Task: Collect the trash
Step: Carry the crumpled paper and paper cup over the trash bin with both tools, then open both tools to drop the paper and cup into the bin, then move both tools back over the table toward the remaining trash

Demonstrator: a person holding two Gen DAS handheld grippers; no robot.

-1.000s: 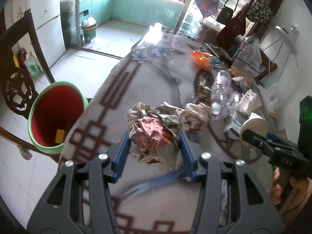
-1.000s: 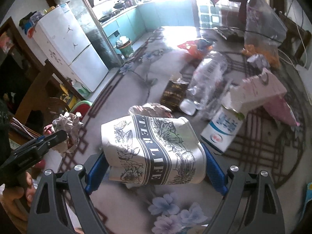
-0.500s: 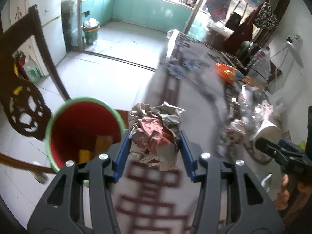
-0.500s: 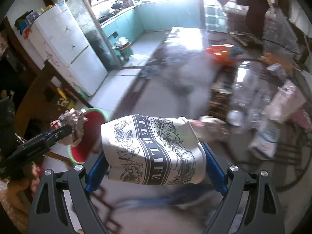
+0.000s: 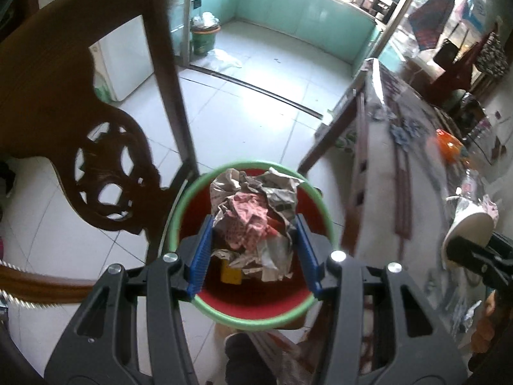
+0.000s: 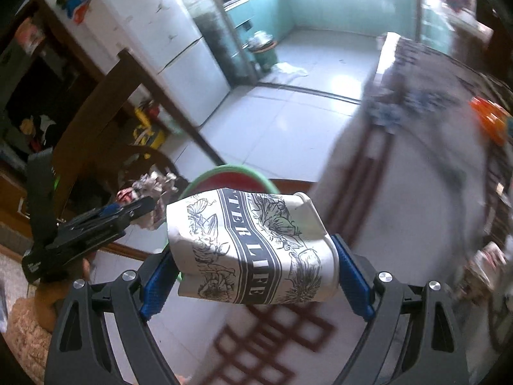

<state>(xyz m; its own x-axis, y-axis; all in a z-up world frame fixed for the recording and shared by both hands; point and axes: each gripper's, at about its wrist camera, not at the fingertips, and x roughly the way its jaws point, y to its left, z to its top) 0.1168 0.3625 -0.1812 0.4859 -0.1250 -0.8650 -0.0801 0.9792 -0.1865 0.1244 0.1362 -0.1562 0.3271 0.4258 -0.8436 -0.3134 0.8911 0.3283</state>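
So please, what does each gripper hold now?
Left gripper: closed on crumpled paper, above the red bin.
Right gripper: closed on a paper cup.

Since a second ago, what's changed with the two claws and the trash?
Both claws swung off the table toward the bin. The left claw now holds its paper wad over the bin's mouth; the right claw, with the cup, is nearing it. Both grips are unchanged; nothing dropped.
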